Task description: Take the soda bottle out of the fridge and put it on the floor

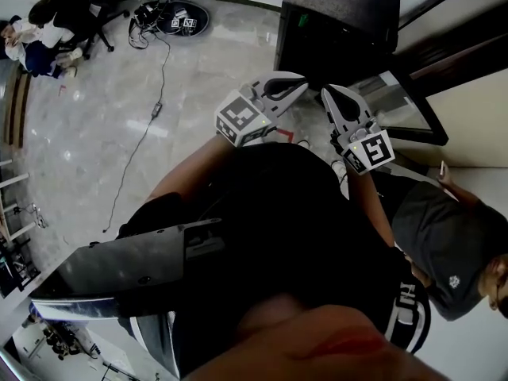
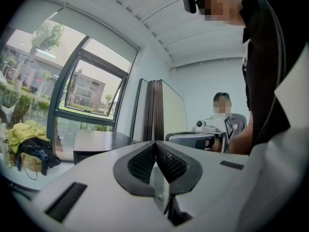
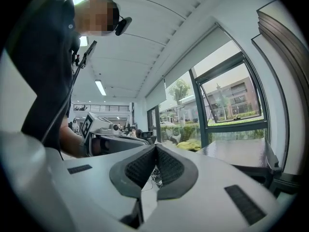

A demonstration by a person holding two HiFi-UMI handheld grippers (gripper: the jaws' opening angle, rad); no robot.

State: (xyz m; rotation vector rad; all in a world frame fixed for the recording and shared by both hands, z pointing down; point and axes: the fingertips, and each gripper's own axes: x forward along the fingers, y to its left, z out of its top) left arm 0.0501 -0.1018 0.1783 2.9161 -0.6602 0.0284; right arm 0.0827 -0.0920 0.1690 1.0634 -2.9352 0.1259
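We are cataloguing, largest first: marble floor (image 1: pixel 95 133), spreading below and ahead of both grippers; dark cabinet (image 1: pixel 341 14), standing just beyond the jaw tips, ahead of them; bystander in a grey shirt (image 1: pixel 440 228), showing to the right of the right gripper; left gripper (image 2: pixel 155 146), which we are holding raised before the chest, jaws pressed together on nothing; right gripper (image 3: pixel 155 149), which we are holding just beside the left one, jaws likewise pressed together, empty; black cable (image 1: pixel 147 129), trailing across the floor well to the left of the left gripper; soda bottle, which no view is showing us.
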